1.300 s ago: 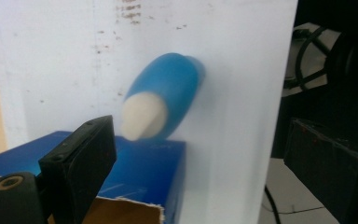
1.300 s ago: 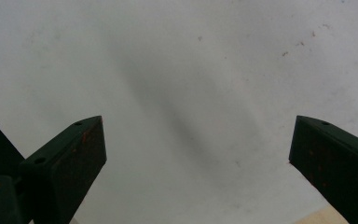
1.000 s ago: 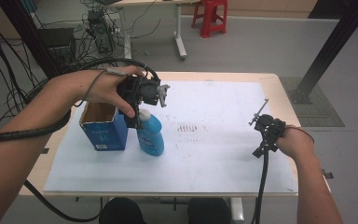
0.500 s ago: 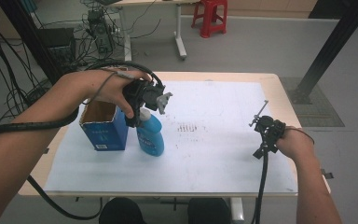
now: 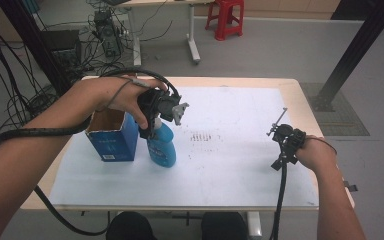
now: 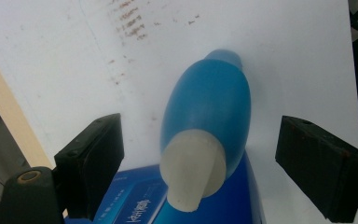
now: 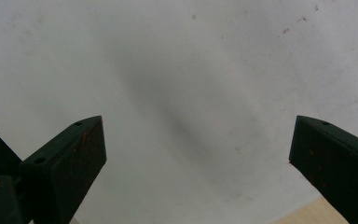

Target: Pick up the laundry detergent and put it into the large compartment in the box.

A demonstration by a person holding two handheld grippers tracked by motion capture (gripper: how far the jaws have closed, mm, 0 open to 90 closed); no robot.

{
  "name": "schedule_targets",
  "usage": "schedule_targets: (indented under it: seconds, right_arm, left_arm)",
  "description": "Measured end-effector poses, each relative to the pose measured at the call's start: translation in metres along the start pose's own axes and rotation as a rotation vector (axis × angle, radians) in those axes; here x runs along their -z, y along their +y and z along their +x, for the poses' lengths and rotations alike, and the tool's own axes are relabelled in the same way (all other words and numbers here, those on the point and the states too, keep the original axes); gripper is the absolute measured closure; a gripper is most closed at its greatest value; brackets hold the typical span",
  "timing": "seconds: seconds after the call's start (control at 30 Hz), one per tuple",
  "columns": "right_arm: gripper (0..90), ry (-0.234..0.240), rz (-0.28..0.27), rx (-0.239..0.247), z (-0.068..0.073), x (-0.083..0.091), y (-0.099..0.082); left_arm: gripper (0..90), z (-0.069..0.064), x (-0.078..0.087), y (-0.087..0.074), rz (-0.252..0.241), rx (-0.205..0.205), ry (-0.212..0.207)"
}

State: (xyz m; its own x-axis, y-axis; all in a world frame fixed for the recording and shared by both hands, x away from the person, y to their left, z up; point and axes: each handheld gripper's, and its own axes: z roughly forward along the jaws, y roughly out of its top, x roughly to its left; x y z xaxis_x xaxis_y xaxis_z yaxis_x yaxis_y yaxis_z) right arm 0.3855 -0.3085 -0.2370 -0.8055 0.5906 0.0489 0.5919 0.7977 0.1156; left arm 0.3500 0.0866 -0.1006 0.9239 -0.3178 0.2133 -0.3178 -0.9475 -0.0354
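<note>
Below, table (image 5: 300,90) with white sheet (image 5: 240,165) over most of top, faint brown marks (image 5: 201,136) at middle. On left part of sheet, open blue box (image 5: 111,144), upright. Just right of box, touching or nearly so, blue bottle (image 5: 162,146), upright, white cap (image 6: 192,165) on top; in left gripper view seen from above, cap between two black jaws, box edge (image 6: 135,200) under it at near side.

Over bottle top, left gripper (image 5: 155,131) in left hand (image 5: 120,95), pointing down, cable looping off to left. Jaws wide, one each side of cap, clear gap on both sides, pads not touching it; just been opening a little, bottle neck between them.

Near right edge of table, well apart from bottle, right gripper (image 5: 276,127) in right hand (image 5: 319,153), held low over sheet. In right gripper view, jaws spread wide over bare sheet, nothing between them, a few small brown specks (image 7: 300,21) far off, strip of tabletop (image 7: 314,214) at near right corner.
</note>
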Motion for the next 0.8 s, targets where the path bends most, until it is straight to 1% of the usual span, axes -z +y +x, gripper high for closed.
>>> schedule_targets:
  seconds: [0.03, 0.13, 0.27, 0.3, 0.37, 0.47, 0.53, 0.67, 0.8]
  right_arm:
    - [3.4, -0.001, 0.000, 0.002, 0.000, -0.001, 0.000]
    - [3.5, 0.003, 0.002, -0.003, 0.000, -0.002, -0.001]
    - [3.4, 0.005, -0.001, -0.001, 0.000, -0.003, -0.001]
    - [3.4, 0.005, 0.001, -0.002, 0.000, -0.003, -0.001]
    - [3.4, 0.005, 0.000, -0.002, 0.000, -0.004, -0.001]
    - [3.4, 0.008, 0.001, -0.004, -0.001, -0.005, -0.001]
    - [3.4, 0.009, 0.001, -0.007, -0.001, -0.006, -0.002]
    - [3.4, 0.012, 0.003, -0.010, -0.002, -0.007, -0.002]
    - [3.3, 0.014, 0.002, -0.009, -0.003, -0.008, -0.003]
  left_arm:
    - [15.6, 0.000, -0.003, 0.000, 0.008, 0.002, -0.003]
    - [15.6, 0.001, -0.005, -0.002, 0.009, 0.005, -0.006]
    - [15.6, 0.001, -0.013, -0.003, 0.017, 0.008, -0.011]
    - [15.6, 0.002, -0.018, -0.001, 0.031, 0.011, -0.015]
    - [15.6, 0.002, -0.020, -0.002, 0.033, 0.009, -0.017]
    - [15.4, 0.004, -0.028, -0.004, 0.028, 0.020, -0.029]
    - [15.3, 0.004, -0.030, -0.003, 0.036, 0.022, -0.031]
    - [15.3, 0.004, -0.034, -0.005, 0.035, 0.025, -0.035]
    - [15.4, 0.004, -0.039, -0.004, 0.035, 0.021, -0.039]
